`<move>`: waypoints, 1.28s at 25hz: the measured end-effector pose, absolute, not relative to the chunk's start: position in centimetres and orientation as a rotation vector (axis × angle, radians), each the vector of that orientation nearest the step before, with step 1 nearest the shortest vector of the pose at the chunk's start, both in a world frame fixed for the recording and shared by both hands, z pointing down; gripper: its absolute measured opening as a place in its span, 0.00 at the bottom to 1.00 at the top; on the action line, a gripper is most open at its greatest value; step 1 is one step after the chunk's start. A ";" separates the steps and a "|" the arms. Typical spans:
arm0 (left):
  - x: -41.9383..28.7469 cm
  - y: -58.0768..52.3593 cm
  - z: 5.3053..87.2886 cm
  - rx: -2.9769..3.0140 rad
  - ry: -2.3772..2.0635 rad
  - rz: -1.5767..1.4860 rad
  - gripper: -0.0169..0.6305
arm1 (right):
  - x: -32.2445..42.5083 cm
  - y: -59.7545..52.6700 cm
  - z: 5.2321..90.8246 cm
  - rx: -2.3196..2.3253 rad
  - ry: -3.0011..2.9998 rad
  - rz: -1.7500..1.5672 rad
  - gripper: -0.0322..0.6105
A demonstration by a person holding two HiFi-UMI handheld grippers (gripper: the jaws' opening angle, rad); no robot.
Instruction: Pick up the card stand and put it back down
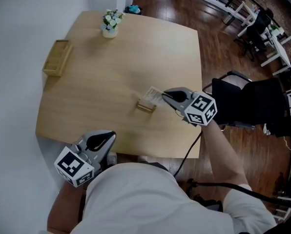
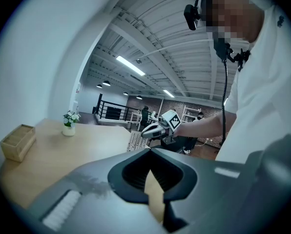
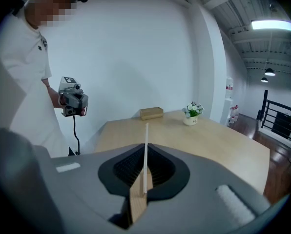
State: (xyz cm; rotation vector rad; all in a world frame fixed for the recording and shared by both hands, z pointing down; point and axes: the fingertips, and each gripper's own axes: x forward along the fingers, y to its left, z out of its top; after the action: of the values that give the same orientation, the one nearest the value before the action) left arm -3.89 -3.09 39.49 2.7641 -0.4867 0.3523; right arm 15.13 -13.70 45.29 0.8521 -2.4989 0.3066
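The card stand (image 1: 146, 106) is a small wooden block with a white card (image 1: 154, 95) upright in it. It hangs near the middle of the tan table (image 1: 101, 82), and whether it clears the tabletop cannot be told. My right gripper (image 1: 164, 94) is shut on its right end. In the right gripper view the wooden block (image 3: 138, 201) sits between the jaws and the card (image 3: 146, 150) rises edge-on. My left gripper (image 1: 112, 134) is held off the table's near edge by the person's body, jaws together and nothing in them. The left gripper view shows the right gripper (image 2: 146, 130) holding the card.
A shallow wooden box (image 1: 57, 57) lies at the table's far left edge. A small white pot of flowers (image 1: 110, 24) stands at the far edge. A black chair (image 1: 248, 104) stands right of the table, and a white wall runs along the left.
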 end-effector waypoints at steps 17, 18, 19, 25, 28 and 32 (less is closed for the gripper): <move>-5.2 -2.9 39.0 2.818 -0.324 0.355 0.03 | 18.1 -1.5 42.6 1.141 -2.383 0.375 0.08; -5.1 -2.8 39.0 2.822 -0.311 0.356 0.03 | 18.2 -0.5 42.7 1.159 -2.374 0.384 0.08; -5.1 -2.8 39.0 2.826 -0.298 0.357 0.03 | 18.1 0.3 42.7 1.177 -2.367 0.395 0.08; -5.2 -2.4 39.2 2.832 -0.223 0.356 0.03 | 16.6 4.8 43.2 1.270 -2.343 0.467 0.08; -5.2 -2.0 39.3 2.838 -0.173 0.362 0.03 | 15.8 6.7 43.5 1.311 -2.326 0.497 0.08; -5.4 -1.6 39.4 2.841 -0.130 0.380 0.03 | 14.6 8.6 43.7 1.357 -2.311 0.529 0.08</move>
State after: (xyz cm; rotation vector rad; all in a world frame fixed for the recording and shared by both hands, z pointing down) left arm -5.35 -1.64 39.42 2.8406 -0.1298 0.3800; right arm 14.63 8.56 43.65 1.3565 -2.3108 0.5291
